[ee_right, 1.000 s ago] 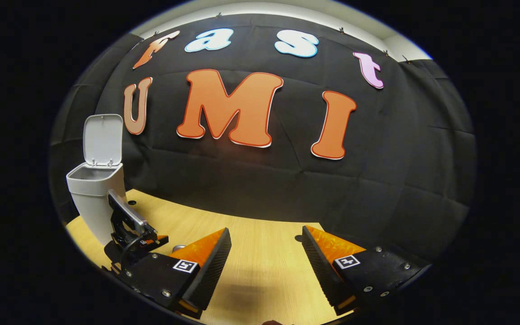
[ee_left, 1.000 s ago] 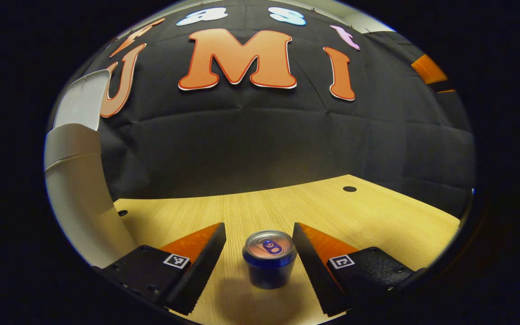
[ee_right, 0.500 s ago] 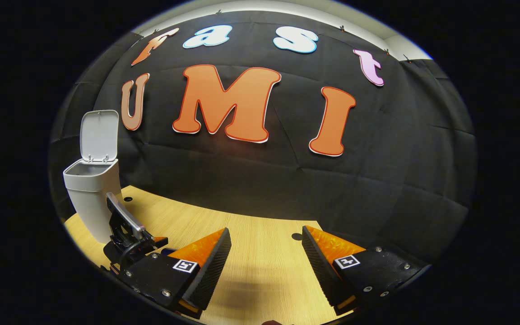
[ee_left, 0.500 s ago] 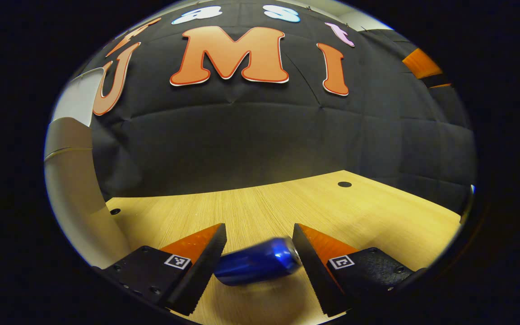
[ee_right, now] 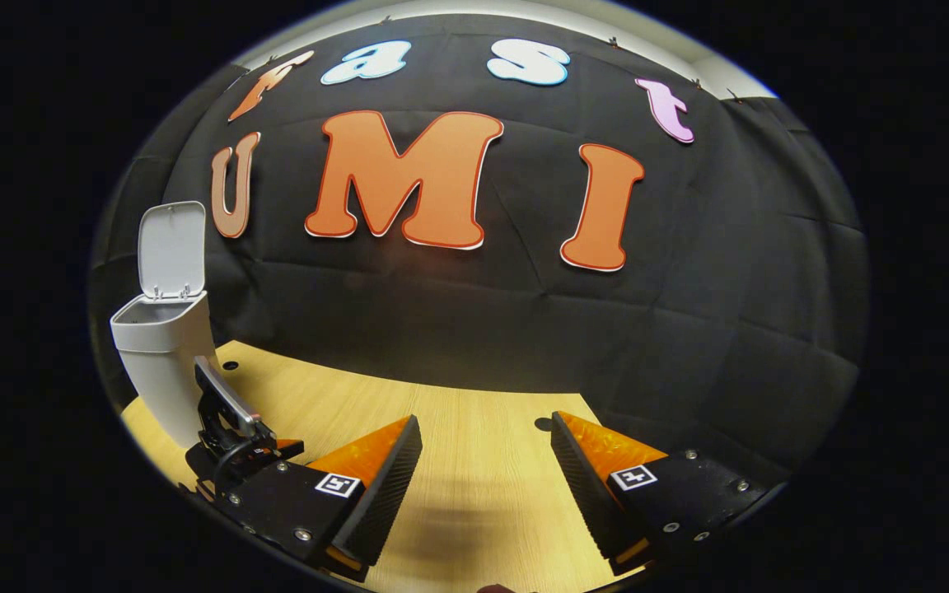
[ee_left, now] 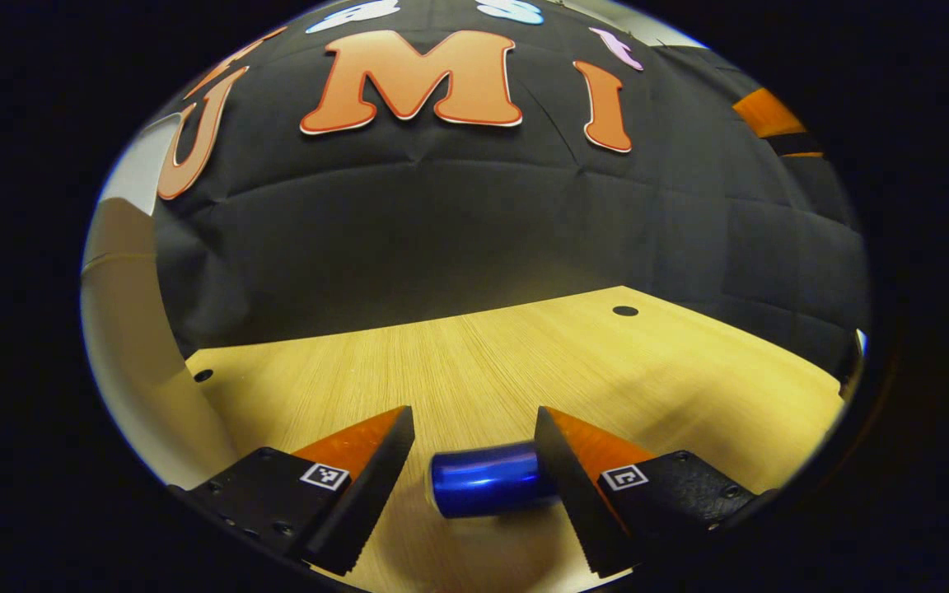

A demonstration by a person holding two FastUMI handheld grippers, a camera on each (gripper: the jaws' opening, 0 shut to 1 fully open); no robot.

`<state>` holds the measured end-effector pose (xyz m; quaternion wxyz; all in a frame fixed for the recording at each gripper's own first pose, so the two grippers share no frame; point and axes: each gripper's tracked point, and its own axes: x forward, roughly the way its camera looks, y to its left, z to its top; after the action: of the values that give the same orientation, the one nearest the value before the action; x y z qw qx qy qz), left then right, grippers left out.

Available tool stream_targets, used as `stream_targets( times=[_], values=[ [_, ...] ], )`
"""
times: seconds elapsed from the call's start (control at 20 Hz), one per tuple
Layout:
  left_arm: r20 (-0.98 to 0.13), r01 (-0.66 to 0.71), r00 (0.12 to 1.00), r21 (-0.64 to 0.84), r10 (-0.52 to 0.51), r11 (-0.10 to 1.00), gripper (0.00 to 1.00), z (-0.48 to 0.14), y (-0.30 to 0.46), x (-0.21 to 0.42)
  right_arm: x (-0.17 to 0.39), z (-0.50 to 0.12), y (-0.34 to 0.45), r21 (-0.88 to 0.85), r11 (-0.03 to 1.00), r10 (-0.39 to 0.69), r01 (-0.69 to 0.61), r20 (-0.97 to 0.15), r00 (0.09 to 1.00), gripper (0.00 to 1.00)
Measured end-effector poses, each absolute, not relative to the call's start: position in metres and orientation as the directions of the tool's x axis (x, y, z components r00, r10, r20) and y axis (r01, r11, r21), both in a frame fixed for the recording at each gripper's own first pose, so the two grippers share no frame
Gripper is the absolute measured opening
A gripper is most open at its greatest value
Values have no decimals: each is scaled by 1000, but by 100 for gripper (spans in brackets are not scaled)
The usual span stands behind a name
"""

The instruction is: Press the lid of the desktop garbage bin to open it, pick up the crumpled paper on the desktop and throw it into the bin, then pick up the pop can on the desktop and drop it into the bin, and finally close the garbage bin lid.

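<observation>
A blue pop can lies on its side on the wooden desktop, between the fingers of my left gripper. That gripper is open; the can's right end is at the right finger, and a gap separates it from the left finger. The grey bin rises at the left edge of the left gripper view. In the right gripper view the bin stands at far left with its lid upright. My right gripper is open above bare wood. The left gripper's body shows in front of the bin.
Small dark holes dot the desktop, one near the far right edge and one beside the bin. The black cloth wall closes off the back of the table.
The can stood upright between my left gripper's fingers a second ago; it has tipped over and now lies on its side against the right finger. The right gripper has hardly moved.
</observation>
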<state>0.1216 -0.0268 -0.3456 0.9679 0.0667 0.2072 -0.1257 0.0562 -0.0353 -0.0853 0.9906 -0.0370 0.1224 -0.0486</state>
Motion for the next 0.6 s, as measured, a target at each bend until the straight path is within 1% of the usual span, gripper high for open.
stream_targets(
  times=[0.1, 0.25, 0.4, 0.45, 0.55, 0.6],
  values=[
    [-421, 337, 863, 70, -279, 939, 95, -337, -42, 114, 57, -84, -38, -76, 993, -110, 94, -233, 966, 94],
    [-467, 444, 810, 93, -355, 891, 95, -345, -52, 103, 54, -81, -46, -56, 991, -132, 122, -218, 967, 94],
    [-491, 541, 768, 150, -413, 828, 98, -344, -51, 94, 49, -82, -53, -45, 987, -158, 152, -215, 964, 94],
    [-495, 583, 746, 161, -446, 796, 98, -346, -54, 87, 48, -80, -56, -45, 986, -167, 161, -209, 964, 94],
    [-548, 669, 679, 190, -488, 718, 97, -350, -55, 70, 46, -80, -57, -39, 984, -178, 174, -208, 962, 94],
    [-558, 704, 655, 207, -509, 680, 98, -349, -56, 62, 46, -80, -58, -35, 983, -181, 178, -206, 962, 94]
  ],
)
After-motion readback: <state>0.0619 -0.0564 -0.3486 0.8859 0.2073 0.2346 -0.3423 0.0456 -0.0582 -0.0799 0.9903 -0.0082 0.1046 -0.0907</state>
